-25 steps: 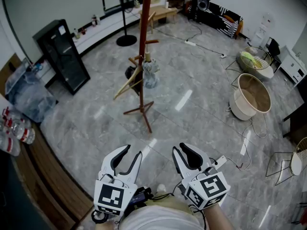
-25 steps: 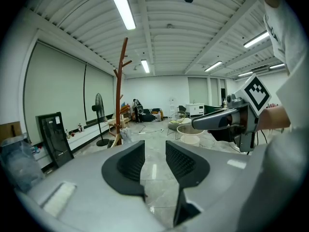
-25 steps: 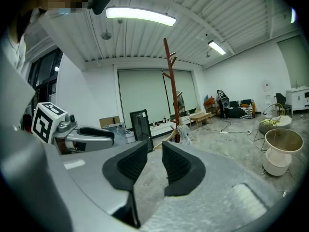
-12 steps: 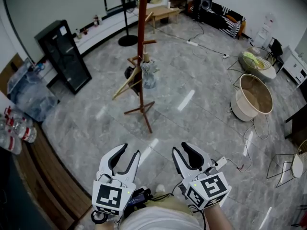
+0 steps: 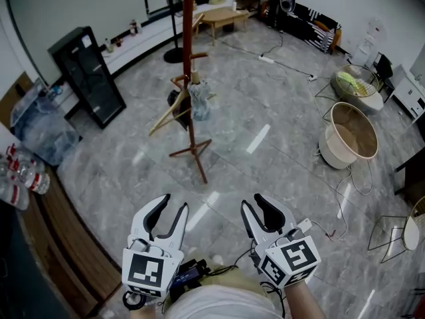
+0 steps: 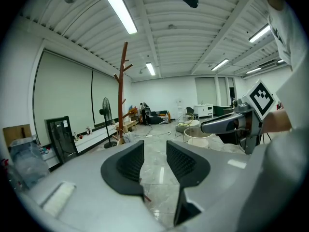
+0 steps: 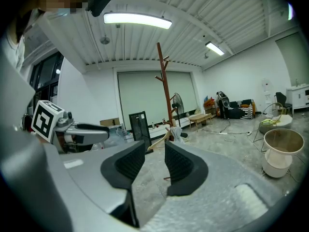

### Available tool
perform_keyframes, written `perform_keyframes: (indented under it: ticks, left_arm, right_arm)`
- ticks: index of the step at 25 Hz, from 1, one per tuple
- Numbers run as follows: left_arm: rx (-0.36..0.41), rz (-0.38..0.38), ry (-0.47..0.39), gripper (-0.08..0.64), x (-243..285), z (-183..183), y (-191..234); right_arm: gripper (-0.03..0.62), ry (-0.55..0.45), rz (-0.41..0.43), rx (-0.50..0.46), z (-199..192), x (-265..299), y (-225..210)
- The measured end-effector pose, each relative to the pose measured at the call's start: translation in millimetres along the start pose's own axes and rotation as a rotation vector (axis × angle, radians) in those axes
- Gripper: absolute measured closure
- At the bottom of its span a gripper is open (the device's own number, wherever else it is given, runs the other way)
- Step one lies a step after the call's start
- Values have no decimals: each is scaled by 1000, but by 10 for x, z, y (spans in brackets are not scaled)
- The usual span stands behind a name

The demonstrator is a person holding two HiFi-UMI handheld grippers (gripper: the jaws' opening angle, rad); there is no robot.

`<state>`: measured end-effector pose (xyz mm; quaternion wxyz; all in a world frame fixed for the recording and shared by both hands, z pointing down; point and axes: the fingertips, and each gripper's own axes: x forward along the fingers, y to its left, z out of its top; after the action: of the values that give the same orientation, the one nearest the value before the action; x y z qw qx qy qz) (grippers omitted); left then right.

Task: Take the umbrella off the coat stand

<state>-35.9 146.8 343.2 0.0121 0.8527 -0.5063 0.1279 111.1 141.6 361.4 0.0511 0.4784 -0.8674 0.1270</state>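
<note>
A tall reddish-brown coat stand (image 5: pixel 188 65) rises from the marble floor well ahead of me. A pale folded umbrella (image 5: pixel 198 102) hangs on one of its low pegs, beside a light wooden hanger (image 5: pixel 167 115) and a dark bag. My left gripper (image 5: pixel 172 205) and right gripper (image 5: pixel 254 202) are held low and near me, side by side, far short of the stand. Both are open with nothing between the pads. The left gripper view shows the stand (image 6: pixel 121 91) left of its jaws. In the right gripper view the umbrella (image 7: pixel 175 133) is just above the jaw gap.
A black glass-door cabinet (image 5: pixel 89 75) and a floor fan (image 5: pixel 174 52) stand left of and behind the coat stand. Two round white baskets (image 5: pixel 348 135) sit at the right with cables on the floor. Bagged bottles (image 5: pixel 33 125) lie along the wooden edge at left.
The coat stand has shifted slightly left in the head view. My left gripper has drifted a little left and down in the picture; the right gripper's jaws stand a bit wider.
</note>
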Motion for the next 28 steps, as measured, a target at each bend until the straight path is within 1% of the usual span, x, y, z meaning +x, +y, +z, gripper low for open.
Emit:
perform_keyframes:
  ticks: [3,6,13,17,24,28]
  left_arm:
    - [0,4,-2,416,30,12,-3]
    - [3,-9,-1,411,91,15,-15]
    - [8,-39,-7,405,348,10,56]
    - [18,-51,-20,405,540,45,190]
    - [22,-64,-9,405,869,96,538]
    - [30,-85,-12,405,1110,163,747]
  right_arm:
    - [468,-2,12,-1,6,24,-17]
    - [468,1,17,-1,9,69,-46]
    - [468,-6,3,16,36,263,-145]
    - [468,-14,-5,28,104,452,-230]
    - [468,-10,-14,26,257,891,-315]
    - [468,-7,-26,28,341,1169,-387]
